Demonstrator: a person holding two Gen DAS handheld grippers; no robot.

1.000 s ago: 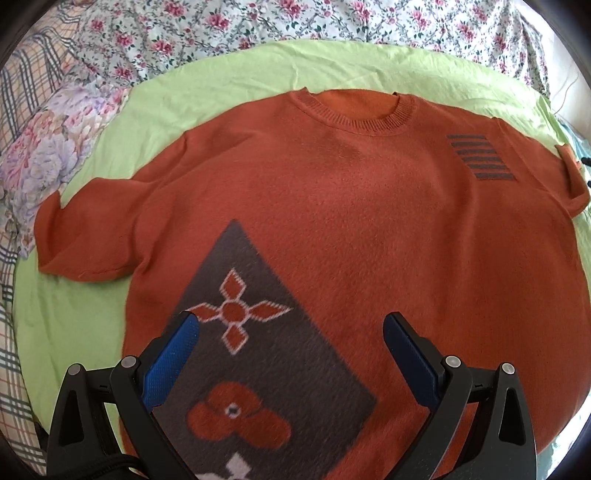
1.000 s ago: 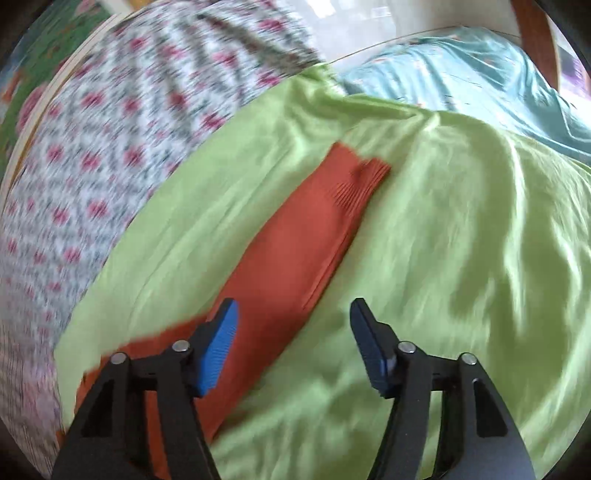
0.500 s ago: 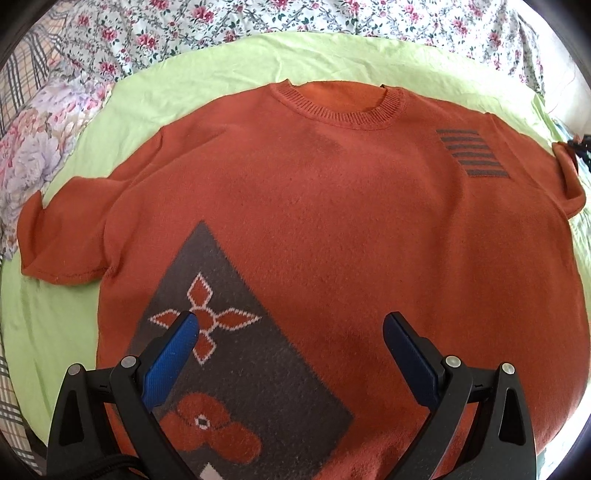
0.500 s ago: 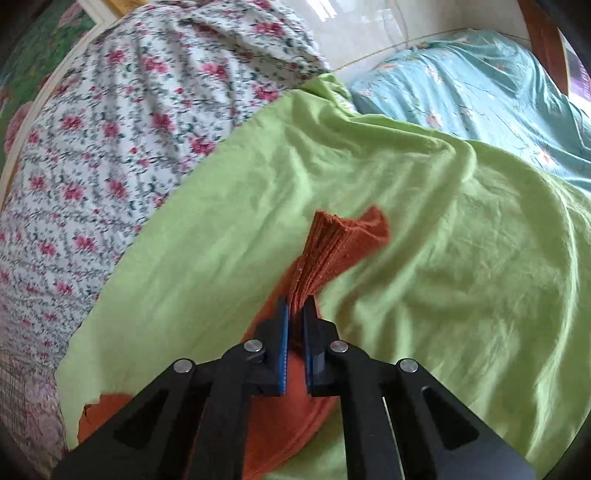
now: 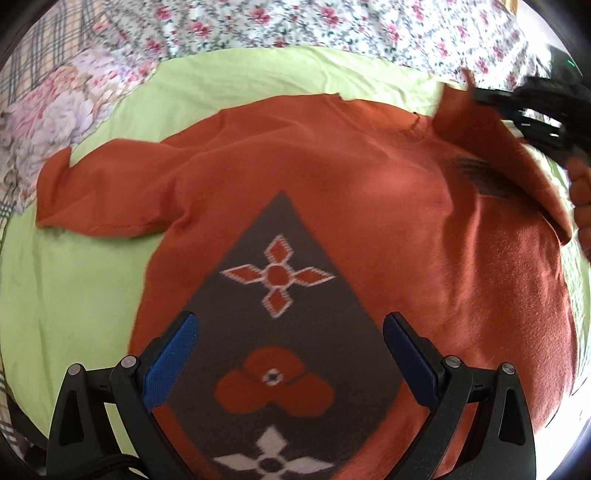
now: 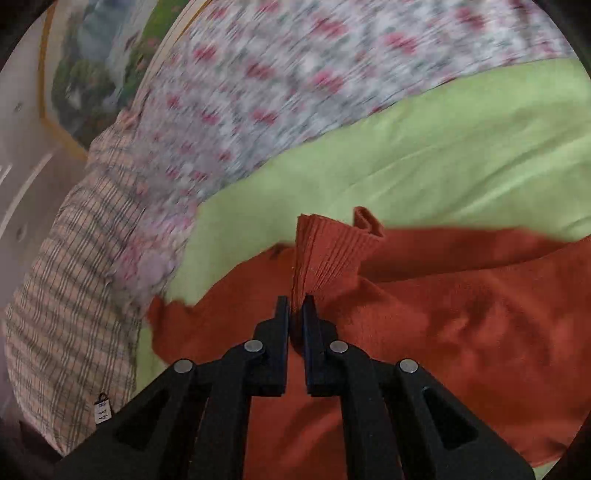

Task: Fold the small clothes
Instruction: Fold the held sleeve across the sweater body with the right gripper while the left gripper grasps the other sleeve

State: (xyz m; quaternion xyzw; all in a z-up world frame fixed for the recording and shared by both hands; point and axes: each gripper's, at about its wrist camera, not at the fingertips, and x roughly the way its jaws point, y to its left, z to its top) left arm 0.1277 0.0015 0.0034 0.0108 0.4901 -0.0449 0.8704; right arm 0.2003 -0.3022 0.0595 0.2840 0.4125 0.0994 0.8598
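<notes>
An orange knit sweater (image 5: pixel 332 177) with a grey diamond panel lies front up on a light green sheet (image 5: pixel 66 295). My left gripper (image 5: pixel 288 354) is open and empty, hovering over the sweater's lower front. My right gripper (image 6: pixel 295 310) is shut on the sweater's right sleeve cuff (image 6: pixel 325 251) and holds it lifted and folded inward over the sweater's chest. In the left wrist view the right gripper (image 5: pixel 532 110) shows at the upper right with the raised sleeve (image 5: pixel 480 140). The left sleeve (image 5: pixel 92 199) lies flat, spread out.
A floral bedspread (image 5: pixel 295 26) lies beyond the green sheet. A plaid cloth (image 6: pixel 66 295) and a floral pillow (image 5: pixel 48 122) lie at the left. A framed picture (image 6: pixel 92 74) hangs on the wall.
My right gripper closed on the sleeve cuff, then lifted it and carried it inward over the sweater. My left gripper stayed open and shifted left over the lower front.
</notes>
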